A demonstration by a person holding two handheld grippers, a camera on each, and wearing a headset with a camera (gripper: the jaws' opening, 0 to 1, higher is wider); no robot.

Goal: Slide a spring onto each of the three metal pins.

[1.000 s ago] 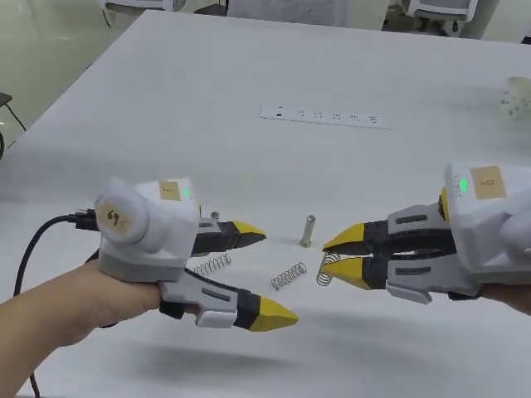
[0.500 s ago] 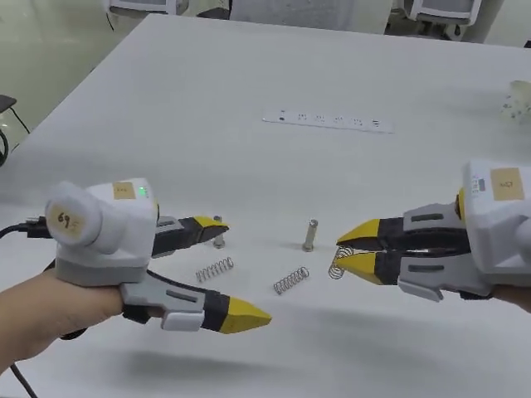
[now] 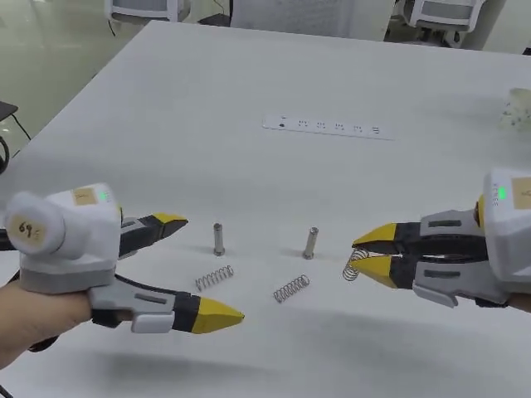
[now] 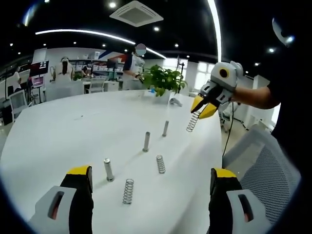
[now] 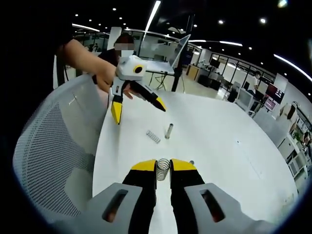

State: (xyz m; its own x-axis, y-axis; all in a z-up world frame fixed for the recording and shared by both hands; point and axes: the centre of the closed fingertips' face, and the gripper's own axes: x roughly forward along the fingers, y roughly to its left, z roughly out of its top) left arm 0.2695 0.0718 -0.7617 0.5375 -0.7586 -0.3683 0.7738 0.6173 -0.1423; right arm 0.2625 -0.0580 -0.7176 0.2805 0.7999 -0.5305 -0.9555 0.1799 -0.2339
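Pins: 3 short metal pins [image 4: 146,141], upright, in 1 row, all bare.
Loose springs: 2, lying flat; 1 [image 3: 214,277] at 6 o'clock of left pin [image 3: 218,239], 1 [image 3: 291,287] at 7 o'clock of middle pin [image 3: 311,242].
3rd spring [image 3: 355,267]: pinched at right gripper [image 3: 357,255] tips, 4 o'clock of middle pin.

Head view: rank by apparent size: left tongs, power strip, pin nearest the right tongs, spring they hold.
1. Left tongs, nearest the camera.
2. Power strip, farther off.
3. Pin and spring: alike; right tongs partly hide the spring, so unranked.
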